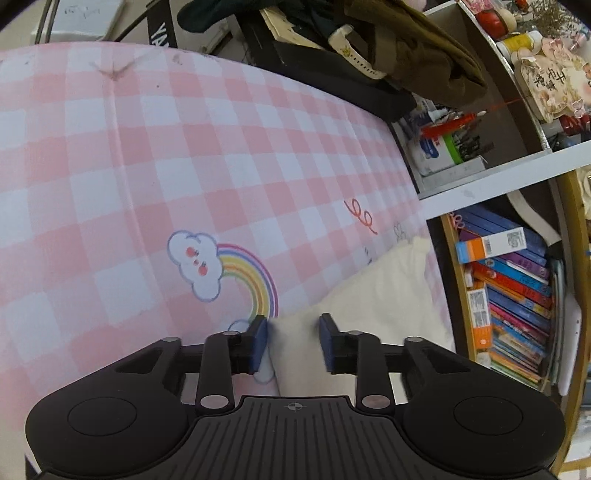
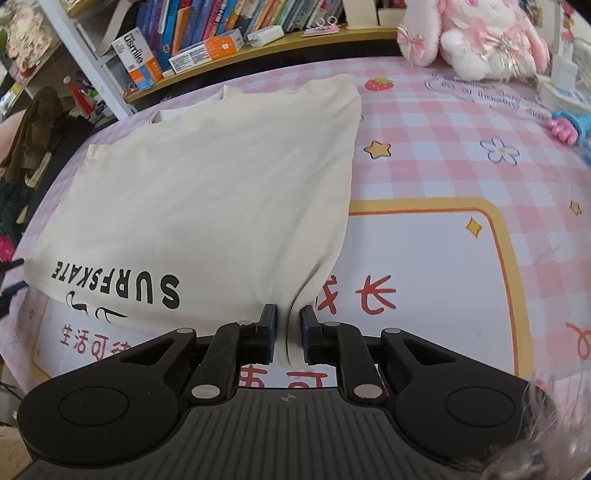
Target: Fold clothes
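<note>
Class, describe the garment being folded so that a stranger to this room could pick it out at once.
Start at the pink checked table cover below the bookshelf. On it lies a cream T-shirt, its corner between the right gripper's pads. It alone is plain cream cloth with SURFSKATE in black letters.

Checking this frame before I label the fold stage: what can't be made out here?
- Left wrist view: most of the cream shirt is cut off; whether the open left tongs touch it is unclear.
- Right wrist view: the shirt's pinched corner is hidden between the right tongs.
- Right wrist view: the pink mat print under the shirt is covered.
</note>
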`<state>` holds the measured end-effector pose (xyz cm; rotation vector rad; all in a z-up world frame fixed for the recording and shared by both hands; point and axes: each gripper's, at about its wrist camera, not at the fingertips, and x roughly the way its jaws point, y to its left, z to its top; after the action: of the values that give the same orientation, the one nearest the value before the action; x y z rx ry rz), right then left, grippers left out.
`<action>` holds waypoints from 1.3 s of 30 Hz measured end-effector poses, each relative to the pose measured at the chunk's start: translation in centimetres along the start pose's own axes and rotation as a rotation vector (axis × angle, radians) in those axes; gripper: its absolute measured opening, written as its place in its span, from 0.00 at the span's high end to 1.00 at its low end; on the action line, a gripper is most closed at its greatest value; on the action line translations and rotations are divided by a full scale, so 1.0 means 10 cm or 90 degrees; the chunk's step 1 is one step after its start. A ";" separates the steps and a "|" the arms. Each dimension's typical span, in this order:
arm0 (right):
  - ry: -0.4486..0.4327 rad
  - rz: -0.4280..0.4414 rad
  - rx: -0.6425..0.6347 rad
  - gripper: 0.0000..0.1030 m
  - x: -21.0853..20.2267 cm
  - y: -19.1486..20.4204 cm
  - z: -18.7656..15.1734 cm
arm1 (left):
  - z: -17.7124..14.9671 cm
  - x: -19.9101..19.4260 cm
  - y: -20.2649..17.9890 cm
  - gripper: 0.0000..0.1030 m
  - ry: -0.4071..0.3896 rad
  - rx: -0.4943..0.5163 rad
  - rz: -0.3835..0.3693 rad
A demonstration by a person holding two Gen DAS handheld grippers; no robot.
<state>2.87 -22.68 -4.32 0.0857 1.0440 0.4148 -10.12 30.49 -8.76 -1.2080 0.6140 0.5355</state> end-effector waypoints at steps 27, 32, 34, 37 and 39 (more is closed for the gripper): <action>-0.034 -0.058 -0.034 0.46 -0.08 -0.06 0.02 | -0.14 -0.13 -0.04 0.65 0.004 0.060 0.020; -0.076 -0.106 -0.076 0.19 -0.18 -0.01 0.06 | -0.18 -0.12 -0.13 0.51 0.000 0.082 0.018; -0.091 -0.122 -0.110 0.11 -0.19 0.07 0.07 | -0.19 -0.12 -0.16 0.49 0.000 0.087 0.021; -0.097 -0.133 -0.152 0.01 -0.17 0.19 0.05 | -0.18 -0.11 -0.16 0.46 0.004 0.090 0.017; -0.100 -0.139 -0.179 0.01 -0.15 0.27 0.04 | -0.17 -0.11 -0.17 0.43 0.007 0.091 0.013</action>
<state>1.79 -20.73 -2.16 -0.2423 0.8224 0.3471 -10.02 28.36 -7.26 -1.0713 0.6632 0.4943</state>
